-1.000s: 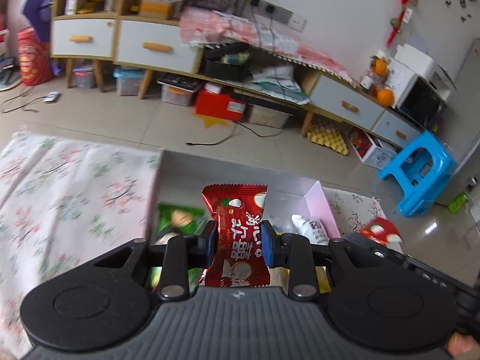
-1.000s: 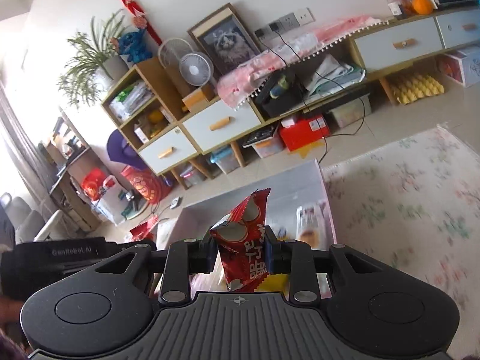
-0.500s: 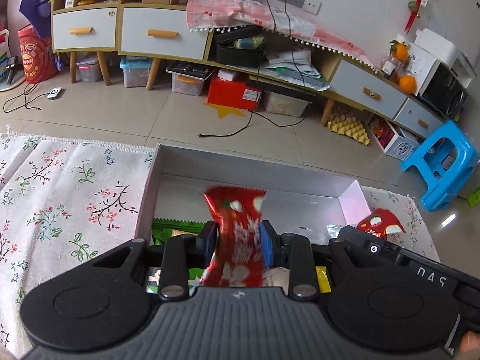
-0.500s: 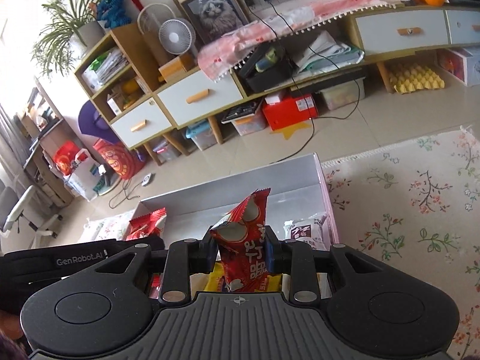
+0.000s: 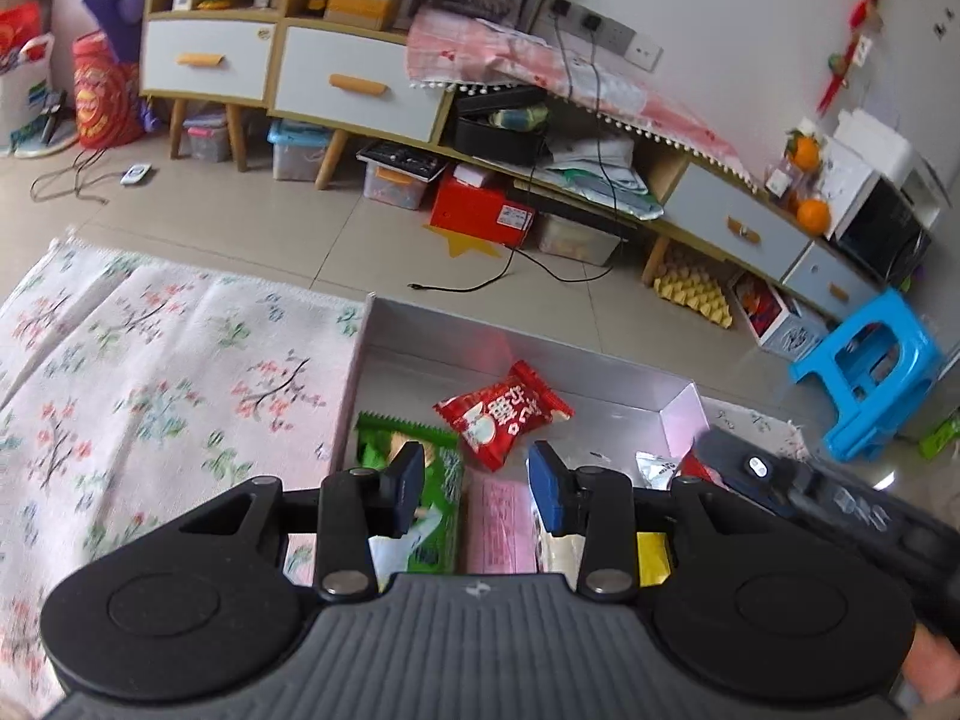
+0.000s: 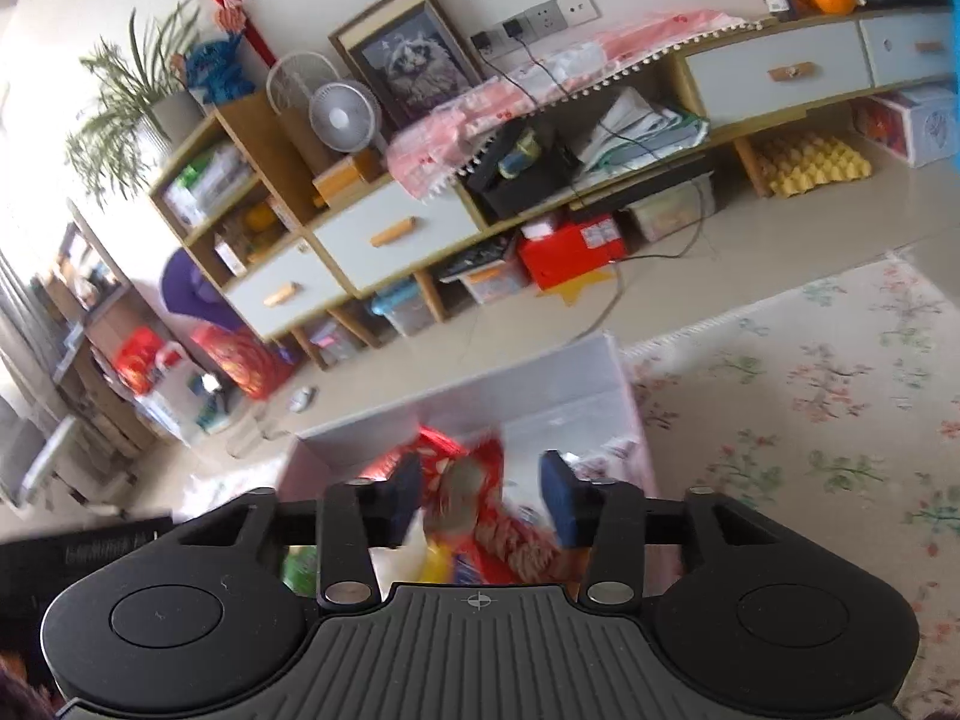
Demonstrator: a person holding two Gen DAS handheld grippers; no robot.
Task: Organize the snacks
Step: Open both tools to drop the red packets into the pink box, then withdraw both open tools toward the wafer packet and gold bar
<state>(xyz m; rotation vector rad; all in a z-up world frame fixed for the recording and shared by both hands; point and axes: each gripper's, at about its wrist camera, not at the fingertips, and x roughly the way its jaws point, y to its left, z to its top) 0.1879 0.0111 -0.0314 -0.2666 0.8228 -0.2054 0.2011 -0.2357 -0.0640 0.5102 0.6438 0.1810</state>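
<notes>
A white open box (image 5: 540,354) stands on the floral rug and holds several snack packets. In the left wrist view a red snack packet (image 5: 503,414) lies inside the box toward its far wall, beside a green packet (image 5: 444,468) and a pink one (image 5: 498,522). My left gripper (image 5: 474,489) is open and empty above them. In the right wrist view my right gripper (image 6: 480,495) is open over the same box (image 6: 528,384); a blurred red packet (image 6: 486,498) is between its jaws, loose from the pads.
A floral rug (image 5: 150,390) lies left of the box. The right gripper's body (image 5: 828,498) shows at the box's right side. A blue stool (image 5: 870,372) stands at the right. Cabinets, storage bins and cables line the far wall.
Both grippers opened and let go of their red packets. The left one's packet now lies in the box; the right one's packet is dropping, blurred. Both cameras shifted.
</notes>
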